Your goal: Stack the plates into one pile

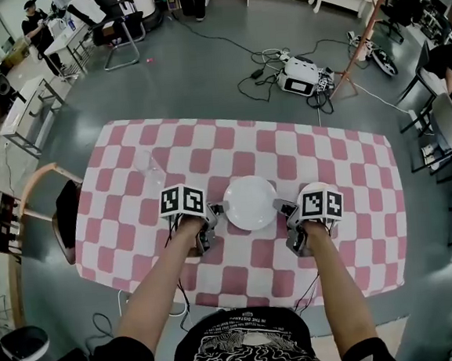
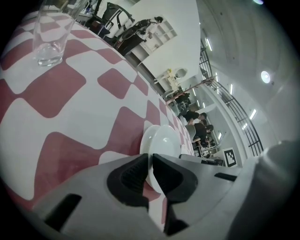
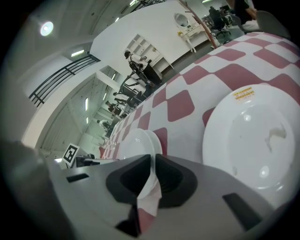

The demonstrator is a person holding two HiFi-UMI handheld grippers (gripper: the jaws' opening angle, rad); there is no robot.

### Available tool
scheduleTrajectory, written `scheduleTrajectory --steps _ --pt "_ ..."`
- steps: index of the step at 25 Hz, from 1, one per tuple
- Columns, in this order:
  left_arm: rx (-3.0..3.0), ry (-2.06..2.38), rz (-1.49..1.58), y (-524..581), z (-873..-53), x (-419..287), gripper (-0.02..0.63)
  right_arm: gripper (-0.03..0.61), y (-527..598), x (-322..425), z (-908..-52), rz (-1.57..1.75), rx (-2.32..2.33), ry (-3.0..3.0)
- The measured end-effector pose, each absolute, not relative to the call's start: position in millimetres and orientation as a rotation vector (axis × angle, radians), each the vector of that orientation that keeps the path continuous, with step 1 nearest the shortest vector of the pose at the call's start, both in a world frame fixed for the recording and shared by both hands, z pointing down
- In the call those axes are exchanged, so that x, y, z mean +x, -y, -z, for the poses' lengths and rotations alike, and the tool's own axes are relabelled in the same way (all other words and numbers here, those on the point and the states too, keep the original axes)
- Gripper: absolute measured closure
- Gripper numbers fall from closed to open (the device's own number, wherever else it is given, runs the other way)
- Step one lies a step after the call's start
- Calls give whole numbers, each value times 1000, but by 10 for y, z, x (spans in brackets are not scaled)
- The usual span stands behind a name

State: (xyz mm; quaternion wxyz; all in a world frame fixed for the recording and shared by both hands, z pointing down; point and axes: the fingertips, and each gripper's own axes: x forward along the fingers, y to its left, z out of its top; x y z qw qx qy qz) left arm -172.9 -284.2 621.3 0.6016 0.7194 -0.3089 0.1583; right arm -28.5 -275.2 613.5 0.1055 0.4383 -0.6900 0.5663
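Note:
A white plate (image 1: 250, 203) is at the middle of the pink-and-white checked table (image 1: 208, 150), held by its rim from both sides. My left gripper (image 1: 219, 213) is shut on its left rim, and in the left gripper view the jaws (image 2: 151, 168) pinch that thin edge of the plate (image 2: 162, 143). My right gripper (image 1: 282, 208) is shut on the opposite rim (image 3: 140, 145). A second white plate (image 3: 253, 140) lies flat just right of it, mostly hidden under the right marker cube in the head view (image 1: 314, 185). Whether the held plate touches the cloth I cannot tell.
A clear drinking glass (image 1: 151, 174) (image 2: 50, 35) stands on the cloth to the left and beyond the left gripper. A wooden chair (image 1: 45, 223) sits at the table's left edge. Cables and a device (image 1: 299, 75) lie on the floor beyond the table.

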Motion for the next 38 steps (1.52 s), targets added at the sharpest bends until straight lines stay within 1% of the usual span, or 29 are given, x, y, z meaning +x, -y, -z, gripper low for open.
scheduleTrajectory --steps 12,16,21,26,28,29,34,38 --pt "1689 708 -383 2852 -6250 -1729 577 538 2778 -288 -6174 -1635 1293 2043" --pt "1705 703 -386 2859 -6241 -1728 571 527 2785 -305 -6156 -1610 1288 2057" --pt "1722 691 -380 2849 -6206 -1699 530 495 2780 -323 -6129 -1591 1272 2076" --pt "1741 691 -383 2855 -6177 -1685 484 436 2784 -311 -6119 -1559 1276 2082" --pt "1748 697 -388 2854 -6173 -1696 452 421 2783 -302 -6116 -1555 1281 2084" --pt "1752 701 -390 2854 -6171 -1704 426 416 2782 -299 -6113 -1552 1282 2086" --pt "1773 717 -391 2850 -6129 -1736 393 396 2782 -281 -6075 -1531 1299 2097" --pt "1810 731 -397 2837 -6046 -1746 391 394 2780 -260 -5958 -1501 1332 2124"
